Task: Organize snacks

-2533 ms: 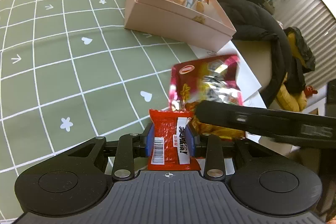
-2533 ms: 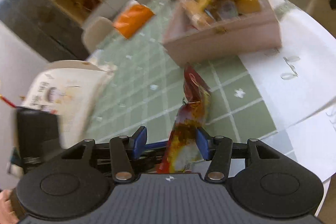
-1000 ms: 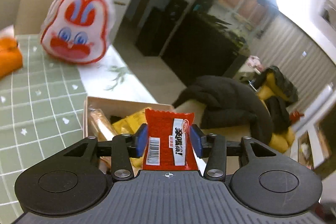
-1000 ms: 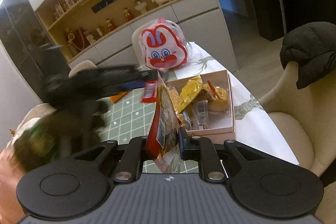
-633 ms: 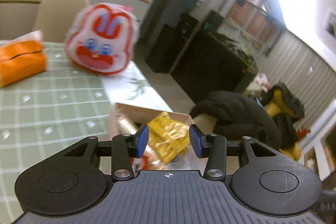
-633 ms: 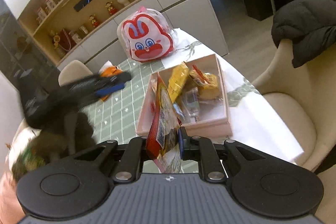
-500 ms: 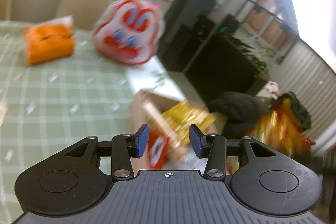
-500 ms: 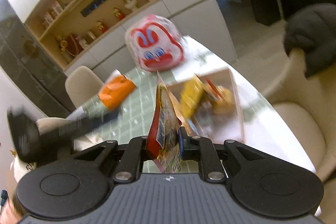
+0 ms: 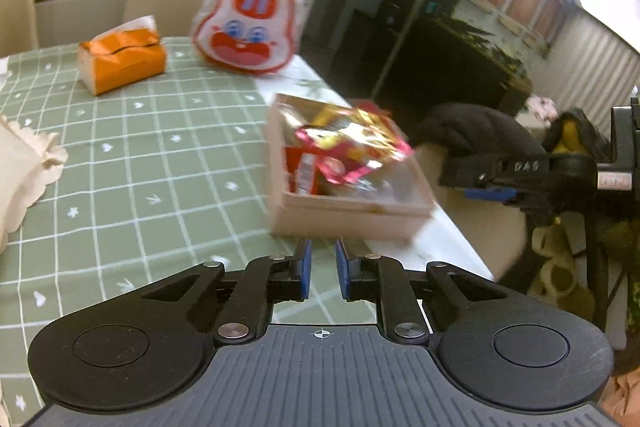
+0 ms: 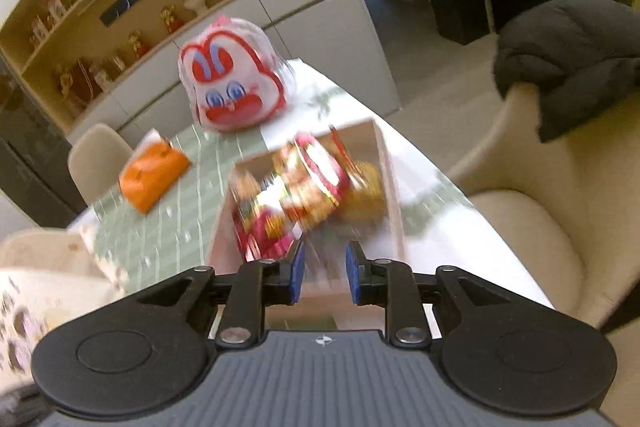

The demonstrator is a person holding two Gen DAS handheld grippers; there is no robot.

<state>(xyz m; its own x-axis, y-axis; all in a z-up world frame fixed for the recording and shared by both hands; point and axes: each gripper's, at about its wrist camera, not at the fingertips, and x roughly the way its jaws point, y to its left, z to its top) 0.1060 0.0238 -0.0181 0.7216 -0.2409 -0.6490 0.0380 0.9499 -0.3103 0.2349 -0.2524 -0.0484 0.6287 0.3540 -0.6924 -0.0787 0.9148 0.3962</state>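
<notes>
A pink cardboard box (image 9: pixel 352 215) (image 10: pixel 390 163) stands near the table's right edge, filled with snack packets. A large red and yellow packet (image 9: pixel 352 143) (image 10: pixel 316 183) lies on top of the pile, and the small red packet (image 9: pixel 302 171) sits at the box's near left. My left gripper (image 9: pixel 322 269) is empty, its jaws a narrow gap apart, in front of the box. My right gripper (image 10: pixel 322 273) is open and empty just above the box's near edge; it also shows in the left wrist view (image 9: pixel 492 193) right of the box.
A green grid tablecloth (image 9: pixel 132 155) covers the table. An orange tissue pack (image 9: pixel 122 61) (image 10: pixel 154 175) and a rabbit-face bag (image 9: pixel 246 23) (image 10: pixel 232 85) stand at the back. A cream bag (image 9: pixel 24 163) is at the left. A beige chair with a black coat (image 10: pixel 568 67) is right.
My left gripper let the small red packet go into the box and drew back, its jaws narrowing. My right gripper opened and dropped the large packet onto the pile.
</notes>
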